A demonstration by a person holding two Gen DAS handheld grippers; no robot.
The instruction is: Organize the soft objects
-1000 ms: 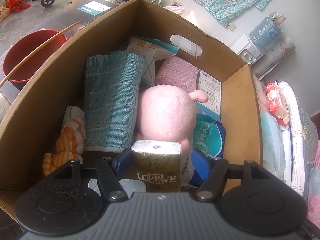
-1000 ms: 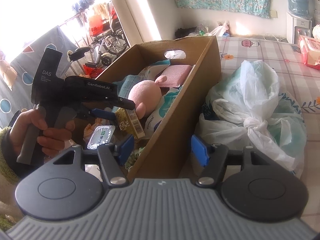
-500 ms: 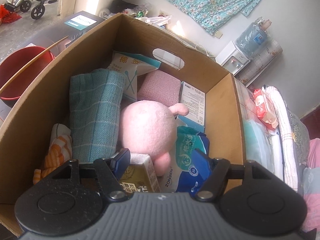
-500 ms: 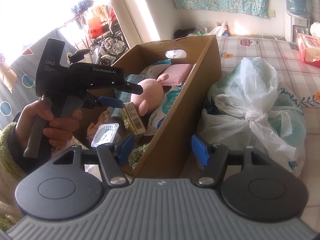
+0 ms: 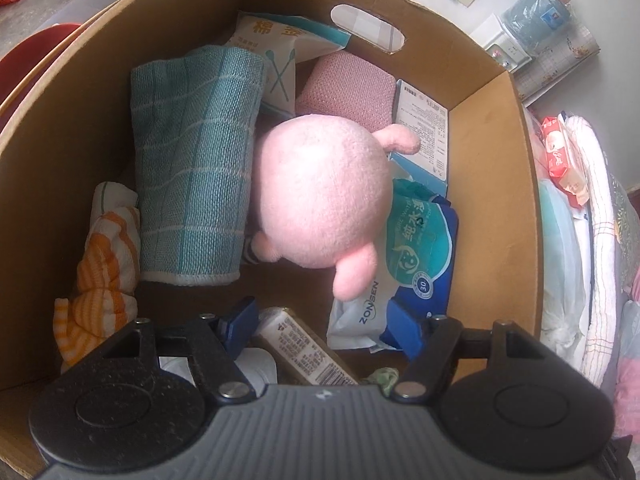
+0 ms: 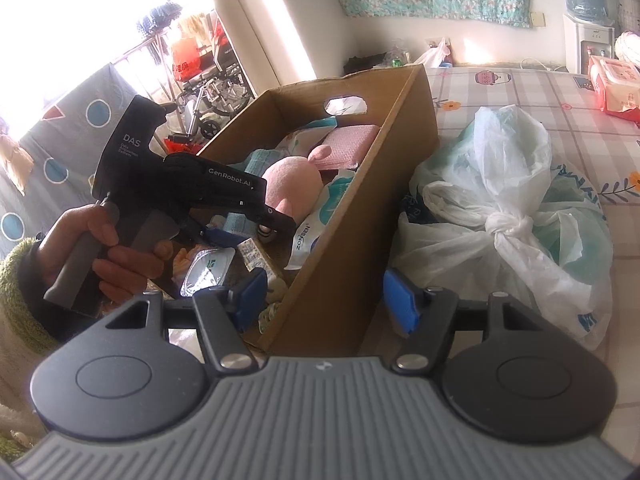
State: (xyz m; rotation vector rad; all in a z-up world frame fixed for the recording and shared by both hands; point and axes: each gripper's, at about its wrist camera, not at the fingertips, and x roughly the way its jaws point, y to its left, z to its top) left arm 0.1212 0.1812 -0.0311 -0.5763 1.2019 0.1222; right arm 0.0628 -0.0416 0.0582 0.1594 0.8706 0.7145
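An open cardboard box [image 5: 492, 200] holds a pink plush toy [image 5: 320, 196], a rolled teal towel [image 5: 196, 168], a folded pink cloth [image 5: 344, 92], an orange striped cloth [image 5: 104, 264] and a blue wet-wipes pack [image 5: 416, 256]. My left gripper [image 5: 322, 324] points down into the box, open. An olive tissue pack [image 5: 304, 352] lies loose on the box floor under it, leaning toward the left finger. From the right wrist view the left gripper [image 6: 248, 232] is held by a hand over the box [image 6: 352, 240]. My right gripper [image 6: 324, 300] is open at the box's near corner, gripping nothing.
A knotted white plastic bag [image 6: 500, 200] lies on the checked cloth right of the box. A red-and-white pack [image 6: 612, 84] sits at the far right. A cotton-swab bag [image 5: 280, 48] and a white carton [image 5: 424, 120] stand at the box's far end. A foil-lidded cup [image 6: 208, 272] lies near the tissue pack.
The tissue pack stood upright between my left fingers; it tipped left and now lies on the box floor. My left gripper dropped deeper into the box. The right gripper stayed still.
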